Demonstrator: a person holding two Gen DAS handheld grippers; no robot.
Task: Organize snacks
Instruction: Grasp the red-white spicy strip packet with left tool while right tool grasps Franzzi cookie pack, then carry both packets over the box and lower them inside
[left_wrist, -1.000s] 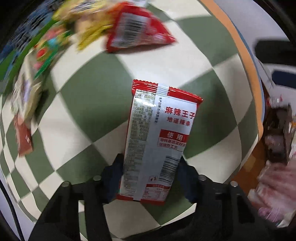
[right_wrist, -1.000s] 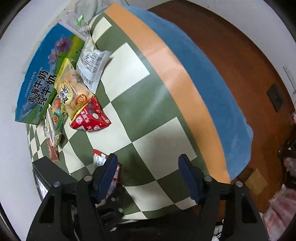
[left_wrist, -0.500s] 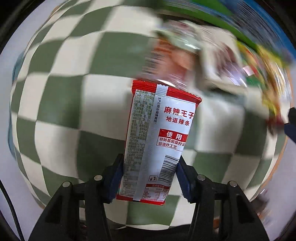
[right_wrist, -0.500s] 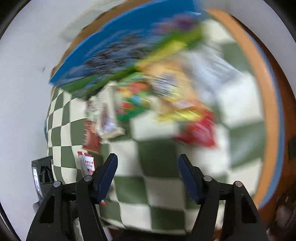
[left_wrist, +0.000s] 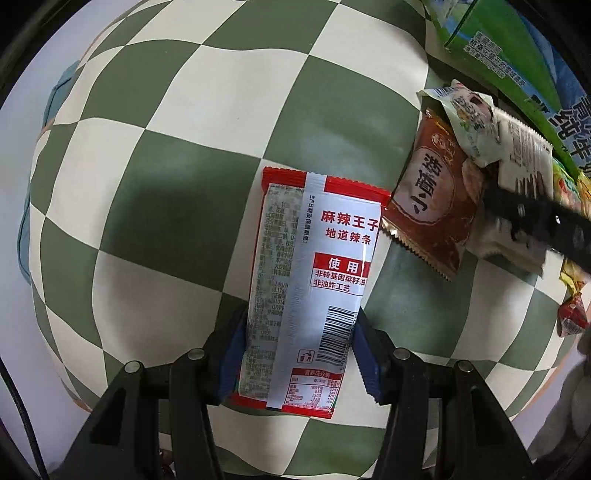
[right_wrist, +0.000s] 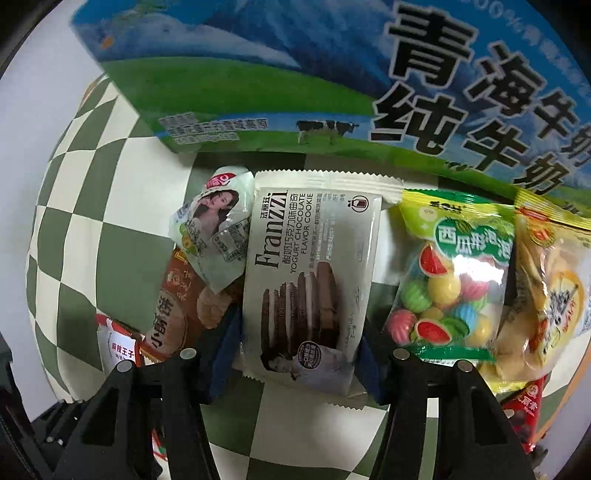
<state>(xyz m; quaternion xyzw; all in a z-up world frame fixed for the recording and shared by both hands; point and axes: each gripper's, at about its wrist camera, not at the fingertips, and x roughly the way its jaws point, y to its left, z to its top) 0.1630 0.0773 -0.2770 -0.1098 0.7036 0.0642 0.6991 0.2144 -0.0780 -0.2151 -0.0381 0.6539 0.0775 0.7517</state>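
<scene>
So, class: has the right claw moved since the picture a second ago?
Yes. The right claw has left the bare checked cloth for the snack row by the blue-green milk carton, closing around the white cookie packet.

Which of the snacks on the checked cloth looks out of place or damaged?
Nothing looks torn or spilled. The one untidy spot is the small white packet, which lies tilted on top of the brown biscuit packet, while the cookie packet and the gum bag lie side by side along the milk box.
</scene>
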